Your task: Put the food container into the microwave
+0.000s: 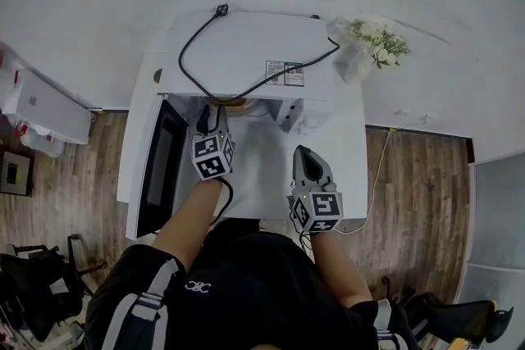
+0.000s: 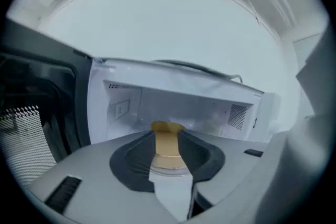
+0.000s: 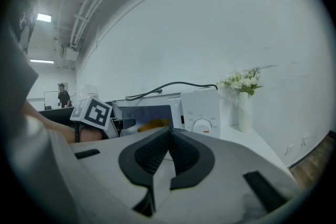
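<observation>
Food container (image 2: 168,153): clear tub with yellow contents, clamped between the jaws of the left hand-held gripper (image 2: 167,140), at the mouth of the microwave (image 2: 184,99), door (image 1: 156,168) swung open.
Right hand-held gripper (image 3: 169,136): jaws pressed together, holding nothing, above the white table (image 1: 267,176) before the microwave.

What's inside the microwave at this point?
The food container, clamped in the left gripper, is at the mouth of the open microwave. The gripper covers the cavity floor, so whether the container touches down cannot be seen.
</observation>
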### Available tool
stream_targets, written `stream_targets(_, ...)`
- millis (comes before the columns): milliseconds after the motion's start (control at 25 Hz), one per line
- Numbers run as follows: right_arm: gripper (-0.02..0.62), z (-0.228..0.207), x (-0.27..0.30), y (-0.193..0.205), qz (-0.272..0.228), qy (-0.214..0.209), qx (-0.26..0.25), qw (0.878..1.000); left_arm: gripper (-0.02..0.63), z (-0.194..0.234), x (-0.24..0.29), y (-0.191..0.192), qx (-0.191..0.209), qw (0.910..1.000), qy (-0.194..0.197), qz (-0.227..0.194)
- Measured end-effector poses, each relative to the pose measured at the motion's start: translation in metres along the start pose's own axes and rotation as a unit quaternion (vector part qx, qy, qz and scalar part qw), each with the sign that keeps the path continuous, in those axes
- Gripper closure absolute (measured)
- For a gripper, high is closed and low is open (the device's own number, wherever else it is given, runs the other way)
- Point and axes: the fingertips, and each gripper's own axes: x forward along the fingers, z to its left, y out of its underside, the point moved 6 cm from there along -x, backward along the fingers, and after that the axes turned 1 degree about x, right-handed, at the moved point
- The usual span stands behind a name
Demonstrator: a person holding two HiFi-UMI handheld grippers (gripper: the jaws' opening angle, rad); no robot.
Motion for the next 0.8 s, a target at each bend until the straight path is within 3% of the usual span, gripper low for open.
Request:
stream_targets(120, 0.595, 0.006, -0.003, -0.007, -0.016, -0.008, -0.004, 1.0, 0.556, -0.012, -0.031, -0.007, 0.021, 0.9995, 0.022, -0.009)
stream_targets(200, 0.595, 0.011, -0.006, -0.011, -0.027, -0.013, -0.006, 1.0, 0.592, -0.02, -0.051, -0.011, 0.032, 0.9987, 0.037, -0.013)
stream_targets(520, 0.597, 0.035, -0.024, -0.029, -0.069, -0.035, -0.014, 0.997, 0.603, -0.034, -0.128, -0.034, 0.051, 0.9957, 0.068, -0.038)
stream_targets(800, 0.598, 0.054, -0.042, -0.025, -0.075, -0.05, -0.022, 0.996, 0.603, -0.036, -0.18, -0.025, 0.06, 0.9951, 0.067, -0.04)
